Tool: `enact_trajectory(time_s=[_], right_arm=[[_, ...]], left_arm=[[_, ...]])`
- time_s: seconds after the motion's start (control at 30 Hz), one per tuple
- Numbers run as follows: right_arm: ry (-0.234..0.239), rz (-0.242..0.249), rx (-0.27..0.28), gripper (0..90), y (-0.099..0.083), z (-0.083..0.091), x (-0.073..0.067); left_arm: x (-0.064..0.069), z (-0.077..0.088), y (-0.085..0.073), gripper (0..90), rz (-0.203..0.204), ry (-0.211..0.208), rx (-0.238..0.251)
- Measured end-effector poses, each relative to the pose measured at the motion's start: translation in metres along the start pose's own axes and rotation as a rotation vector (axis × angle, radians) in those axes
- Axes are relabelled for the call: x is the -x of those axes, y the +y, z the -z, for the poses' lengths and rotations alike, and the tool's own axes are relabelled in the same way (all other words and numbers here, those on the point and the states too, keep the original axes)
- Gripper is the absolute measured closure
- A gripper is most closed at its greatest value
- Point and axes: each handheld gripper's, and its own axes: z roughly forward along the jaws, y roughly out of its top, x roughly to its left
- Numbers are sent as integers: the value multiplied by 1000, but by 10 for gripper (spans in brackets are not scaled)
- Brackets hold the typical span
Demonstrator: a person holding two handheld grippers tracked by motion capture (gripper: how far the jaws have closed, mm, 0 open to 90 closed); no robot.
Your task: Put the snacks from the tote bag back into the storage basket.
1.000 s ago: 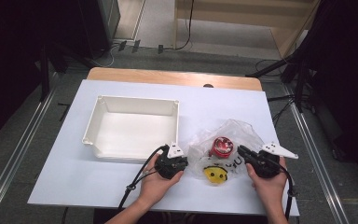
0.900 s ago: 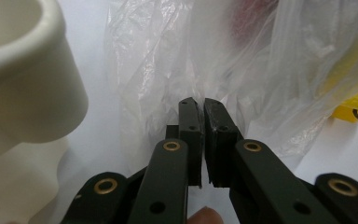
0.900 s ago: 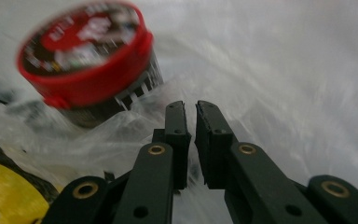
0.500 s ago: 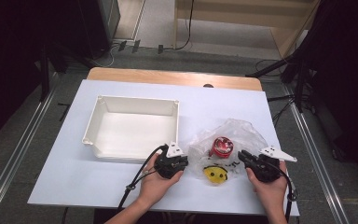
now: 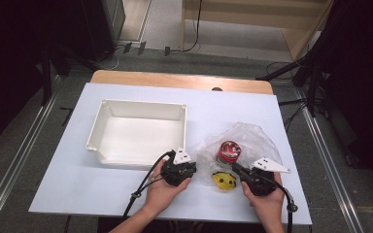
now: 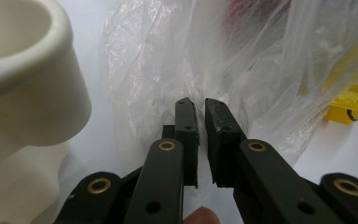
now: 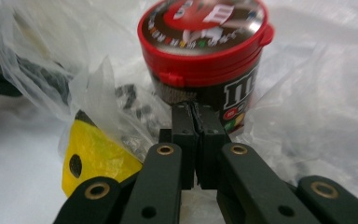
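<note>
A crumpled clear plastic bag [image 5: 252, 141] lies right of centre on the white table. In it stand a red-lidded candy tub [image 5: 229, 150] and a yellow packet [image 5: 224, 180]. My left gripper [image 5: 195, 167] is at the bag's left edge. In the left gripper view the left gripper [image 6: 200, 105] has only a slit between its jaws, with bag film [image 6: 158, 56] bunched there. My right gripper [image 5: 235, 168] is just in front of the tub. Its jaws have just been closing. In the right gripper view the right gripper [image 7: 196, 109] is pressed shut on a thin fold of bag [image 7: 307, 107] below the tub [image 7: 205, 51].
An empty white tray [image 5: 141, 109] sits left of the bag. Its rounded corner [image 6: 37, 93] is close beside my left gripper. The yellow packet [image 7: 98, 158] lies low left of my right jaws. A wooden strip runs along the table's far edge.
My right gripper has slid left towards the tub and yellow packet, and its jaws have come together. The left hand has stayed where it was.
</note>
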Motion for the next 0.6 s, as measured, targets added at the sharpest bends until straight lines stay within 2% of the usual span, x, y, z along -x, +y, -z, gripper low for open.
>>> enact_trajectory(time_s=[0.17, 0.33, 0.4, 0.53, 0.6], right_arm=[[9, 4, -43, 896, -3, -7, -3], [21, 14, -142, 893, -8, -18, -2], [27, 15, -137, 889, -9, -18, -2], [9, 39, -124, 869, -8, -15, -4], [18, 36, -66, 867, -4, -8, -7]], left_arm=[[0, 0, 0, 842, 0, 0, 1], [1, 0, 0, 842, -2, 0, 3], [1, 0, 0, 841, -3, 2, 2], [1, 0, 0, 841, -4, 1, 3], [1, 0, 0, 841, -4, 1, 2]])
